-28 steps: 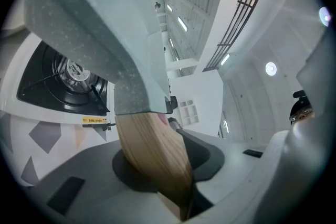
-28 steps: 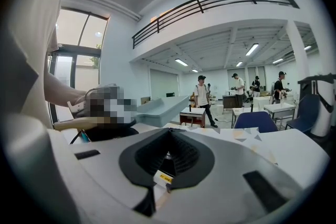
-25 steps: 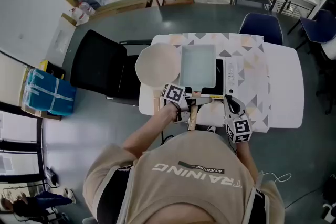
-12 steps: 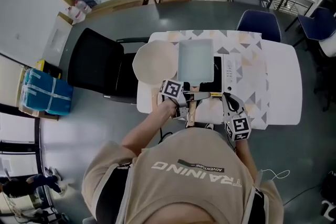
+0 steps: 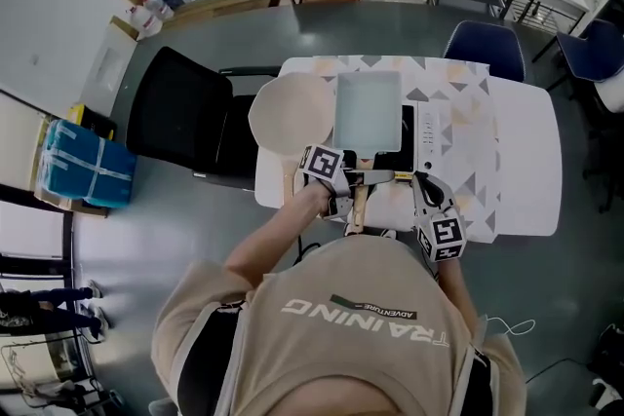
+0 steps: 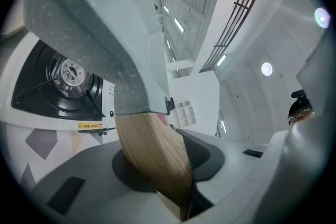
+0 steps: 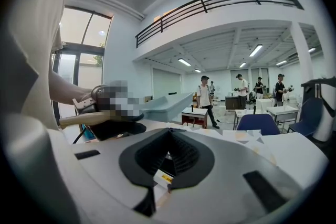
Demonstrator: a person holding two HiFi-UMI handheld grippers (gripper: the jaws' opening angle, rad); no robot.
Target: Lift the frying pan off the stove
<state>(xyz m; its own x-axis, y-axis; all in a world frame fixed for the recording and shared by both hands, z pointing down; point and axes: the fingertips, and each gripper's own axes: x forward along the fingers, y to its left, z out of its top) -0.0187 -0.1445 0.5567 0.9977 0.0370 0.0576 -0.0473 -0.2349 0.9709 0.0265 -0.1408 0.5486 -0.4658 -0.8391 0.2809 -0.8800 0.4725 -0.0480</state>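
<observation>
My left fingers [image 6: 79, 176] clamp the frying pan's [image 5: 368, 110] wooden handle [image 6: 157, 160], the pan clear above the stove [image 6: 58, 86] burner, which only the left gripper view shows, a round beige plate [image 5: 291, 117] beside it on the table [image 5: 526, 170], and my right fingers [image 7: 252, 186] together, empty.

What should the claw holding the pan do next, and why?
Probably lift a little higher. The left claw is shut on the wooden handle, and the pan hangs tilted over the burner, close to it and not far clear.
</observation>
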